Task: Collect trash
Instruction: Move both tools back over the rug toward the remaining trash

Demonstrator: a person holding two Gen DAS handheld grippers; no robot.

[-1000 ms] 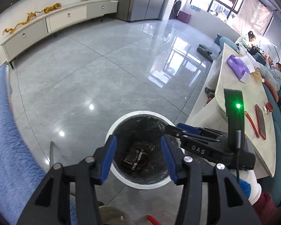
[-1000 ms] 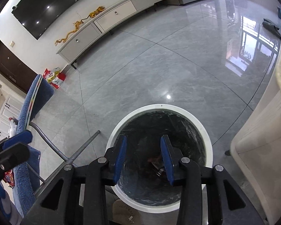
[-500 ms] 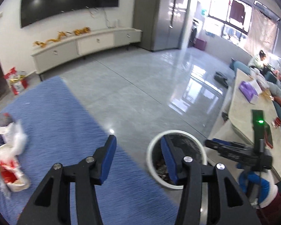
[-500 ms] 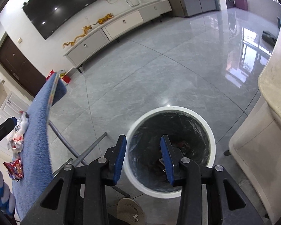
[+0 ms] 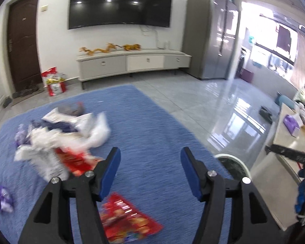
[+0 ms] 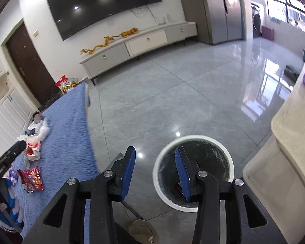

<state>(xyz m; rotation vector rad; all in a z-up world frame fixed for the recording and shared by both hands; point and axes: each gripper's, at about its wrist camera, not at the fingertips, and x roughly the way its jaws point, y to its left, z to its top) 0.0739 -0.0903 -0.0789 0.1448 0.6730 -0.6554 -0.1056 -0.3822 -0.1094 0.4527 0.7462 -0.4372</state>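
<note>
Our left gripper has its blue-padded fingers spread wide apart with nothing between them, hanging above the blue cloth-covered table. Just below and beside the left-hand finger lies a red snack wrapper, flat on the cloth and blurred. Farther ahead on that side sits a heap of trash: crumpled white plastic bags, dark blue scraps and another red packet, all tangled so that we cannot tell the pieces apart. A small purple wrapper lies alone near the table's left edge, well apart from the heap. Past the right-hand finger, the white rim of the trash bin shows on the floor beside the table. Our right gripper likewise has its fingers parted and empty, and it hangs over the grey tiled floor. Its right finger overlaps the bin, whose black liner holds some dark pieces at the bottom that we cannot identify. In this view the table runs along the left, with the red wrapper and the white heap on it. A pale counter stands just right of the bin.
</note>
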